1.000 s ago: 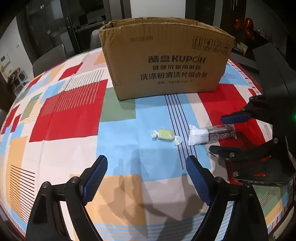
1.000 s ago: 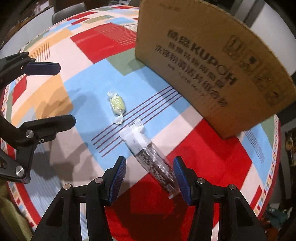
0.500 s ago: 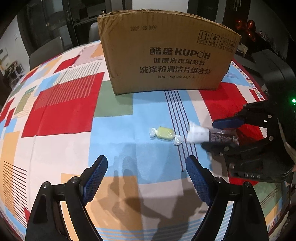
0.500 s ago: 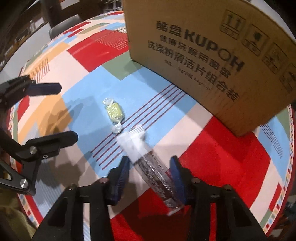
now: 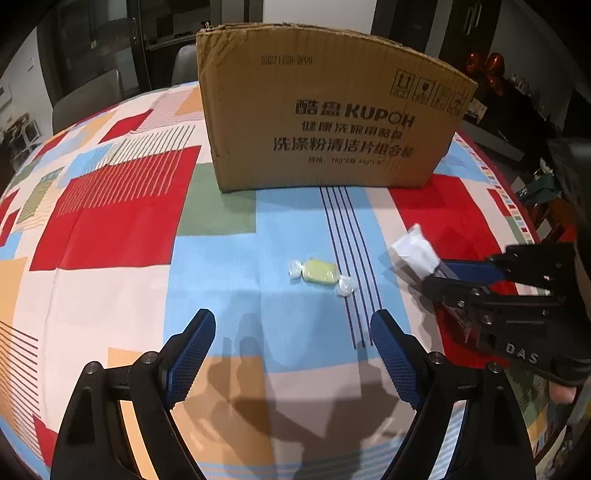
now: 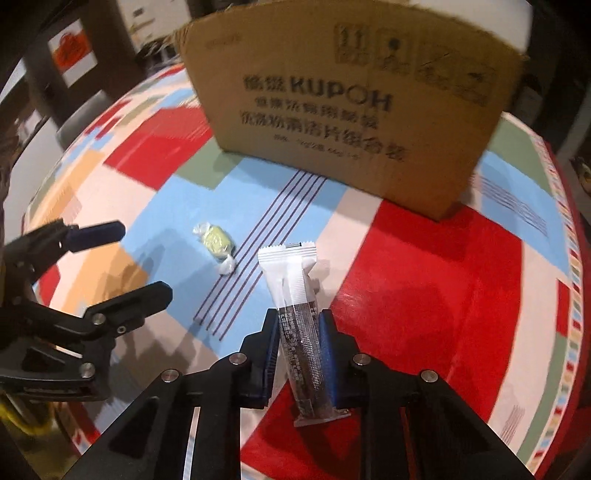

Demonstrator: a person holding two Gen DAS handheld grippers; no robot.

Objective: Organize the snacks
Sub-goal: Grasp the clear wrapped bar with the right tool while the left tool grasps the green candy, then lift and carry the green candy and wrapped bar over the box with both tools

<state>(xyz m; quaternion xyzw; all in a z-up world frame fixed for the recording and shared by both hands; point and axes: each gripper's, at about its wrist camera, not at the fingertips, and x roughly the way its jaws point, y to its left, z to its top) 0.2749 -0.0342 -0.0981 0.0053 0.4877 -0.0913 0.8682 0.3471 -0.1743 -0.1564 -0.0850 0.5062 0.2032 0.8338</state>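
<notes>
Right gripper [image 6: 297, 336], jaws just closing, clamped on snack bar [image 6: 295, 295], white end pointing toward box [image 6: 354, 99]. Left gripper [image 5: 291, 350] open, empty, above tablecloth [image 5: 110, 229]. Candy [image 5: 319, 271] lying on cloth between bar and left gripper.

A home dining room: a round table [image 5: 110, 236] under a patchwork cloth, upholstered chairs [image 5: 85, 99], dark glass-fronted cabinets [image 5: 155, 33].

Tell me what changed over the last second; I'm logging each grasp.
The right claw has just been closing and now clamps the snack bar, whose white end has tipped up off the tablecloth. The left claw stays open, and the green candy and box have not moved.
</notes>
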